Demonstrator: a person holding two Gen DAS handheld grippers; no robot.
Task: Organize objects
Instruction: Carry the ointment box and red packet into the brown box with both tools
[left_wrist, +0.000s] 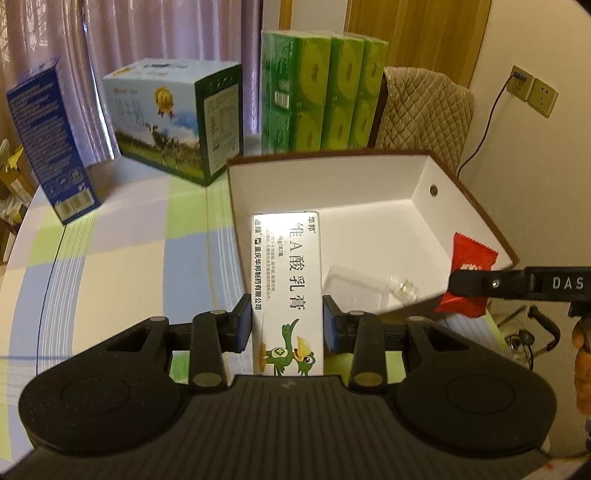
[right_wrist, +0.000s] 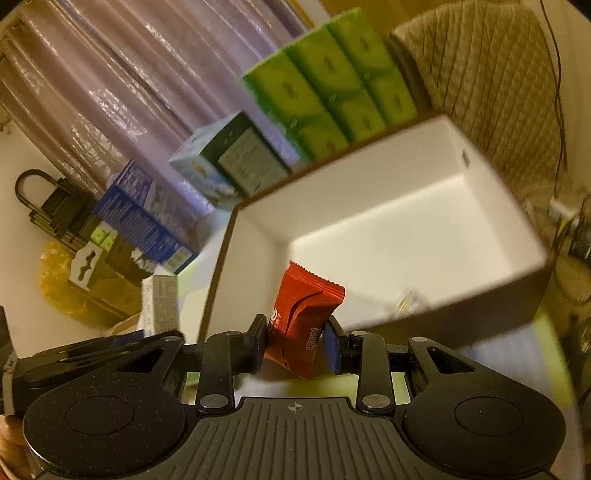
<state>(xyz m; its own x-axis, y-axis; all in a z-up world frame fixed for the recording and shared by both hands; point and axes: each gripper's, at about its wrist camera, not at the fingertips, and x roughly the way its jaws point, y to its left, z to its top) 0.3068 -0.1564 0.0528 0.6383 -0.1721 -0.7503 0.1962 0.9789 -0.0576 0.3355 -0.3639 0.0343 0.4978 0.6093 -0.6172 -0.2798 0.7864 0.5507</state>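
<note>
Left gripper clamps white ointment carton, right gripper pinches red snack packet, both at near rim of open white box; risk: crowded grippers collide, packet slips.

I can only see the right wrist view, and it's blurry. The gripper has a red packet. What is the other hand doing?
Observer: The left gripper is shut on a white ointment carton, held over the near edge of the white box.
Operator: Is the box empty?
Observer: No. A clear plastic tray lies on its floor near the front.
Operator: Where is my red packet from there?
Observer: At the box's right front corner, pinched by the right gripper.
</note>
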